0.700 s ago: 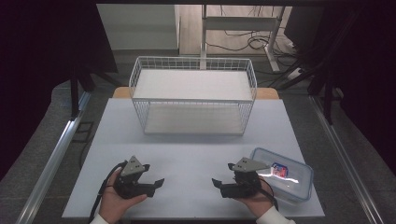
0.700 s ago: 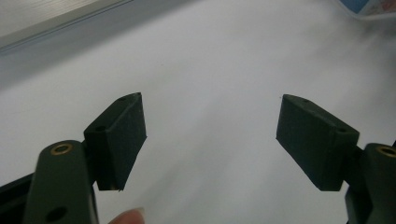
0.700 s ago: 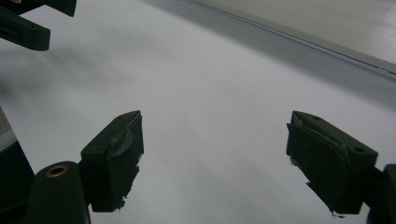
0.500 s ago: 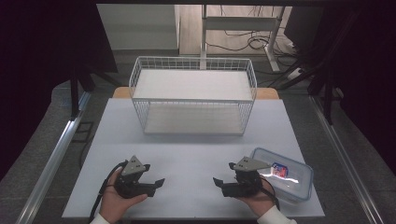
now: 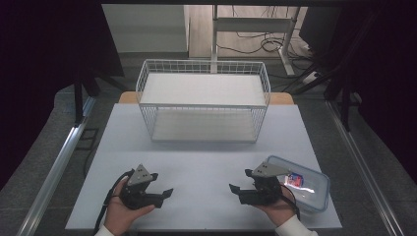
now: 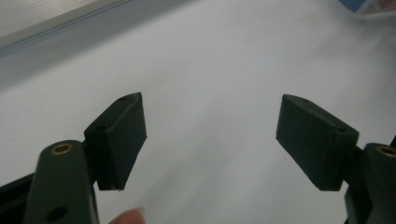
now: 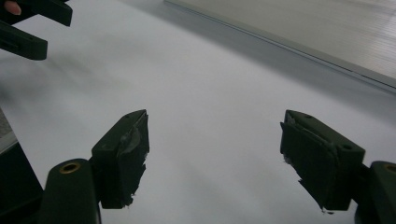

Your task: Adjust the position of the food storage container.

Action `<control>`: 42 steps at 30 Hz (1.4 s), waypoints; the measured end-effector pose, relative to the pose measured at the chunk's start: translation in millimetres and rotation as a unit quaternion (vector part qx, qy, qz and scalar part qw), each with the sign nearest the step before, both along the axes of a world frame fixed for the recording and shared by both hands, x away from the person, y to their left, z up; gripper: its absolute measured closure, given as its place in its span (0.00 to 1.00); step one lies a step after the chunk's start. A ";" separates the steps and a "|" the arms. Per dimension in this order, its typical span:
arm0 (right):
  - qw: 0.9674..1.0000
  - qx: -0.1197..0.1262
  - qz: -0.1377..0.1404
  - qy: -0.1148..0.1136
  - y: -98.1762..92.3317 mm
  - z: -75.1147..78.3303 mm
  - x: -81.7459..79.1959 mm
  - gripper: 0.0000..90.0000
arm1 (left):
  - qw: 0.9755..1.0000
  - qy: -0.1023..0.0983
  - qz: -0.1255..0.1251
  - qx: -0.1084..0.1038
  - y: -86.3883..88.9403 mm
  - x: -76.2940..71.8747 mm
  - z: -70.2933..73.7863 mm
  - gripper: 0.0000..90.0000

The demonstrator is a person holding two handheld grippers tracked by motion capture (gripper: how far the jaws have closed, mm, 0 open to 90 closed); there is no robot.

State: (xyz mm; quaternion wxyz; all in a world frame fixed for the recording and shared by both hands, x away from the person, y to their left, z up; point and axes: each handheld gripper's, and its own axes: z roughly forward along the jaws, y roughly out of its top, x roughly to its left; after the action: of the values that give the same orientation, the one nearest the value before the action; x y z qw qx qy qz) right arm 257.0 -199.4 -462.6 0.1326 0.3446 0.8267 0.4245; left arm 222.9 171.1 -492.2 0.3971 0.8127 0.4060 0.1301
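Nothing has shifted since the earlier high views: both hands rest in the same spots at the near edge of the white table (image 5: 206,152), and the container lies where it lay. Left gripper (image 5: 164,191) sits in the person's left hand (image 5: 123,209) with its jaws pointing toward the right gripper (image 5: 235,188); in the left gripper view (image 6: 210,135) the jaws stand wide apart with only bare tabletop between them. Right gripper points back at the left one, and in the right gripper view (image 7: 215,149) its jaws are likewise spread, gripping nothing. A clear lidded container (image 5: 307,189) lies just behind the right gripper, touching the right hand (image 5: 278,206). Beyond both grippers, well apart, stands a white wire basket (image 5: 204,105).
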 end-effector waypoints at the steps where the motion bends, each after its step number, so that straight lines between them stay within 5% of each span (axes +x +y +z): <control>1: 1.000 0.000 0.000 0.000 0.0 0.0 0.0 0.27 | 1.000 0.000 0.000 0.000 0.0 0.0 0.0 0.27; 23: 0.998 0.006 -0.057 0.027 -48.7 20.3 6.5 0.41 | 1.000 0.002 0.002 0.004 -0.2 0.3 -1.9 0.27; 33: 0.995 0.010 -0.096 0.036 -97.4 27.4 -0.2 0.63 | 1.000 0.003 0.001 0.004 -1.3 0.3 -2.7 0.27; 39: 0.991 0.003 -0.129 0.041 -130.5 29.7 -11.3 0.74 | 1.000 0.002 0.000 0.002 -2.7 -0.5 -2.1 0.27; 42: 0.986 0.015 -0.158 0.047 -154.9 28.4 -20.4 0.80 | 1.000 0.002 0.000 0.000 -2.0 -0.4 -1.7 0.27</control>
State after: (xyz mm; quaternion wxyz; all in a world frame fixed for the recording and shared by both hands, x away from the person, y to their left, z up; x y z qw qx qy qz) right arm 236.6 -354.3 -434.2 0.1537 0.4921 0.7611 0.3935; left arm 222.5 169.2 -493.9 0.3961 0.8131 0.4067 0.1289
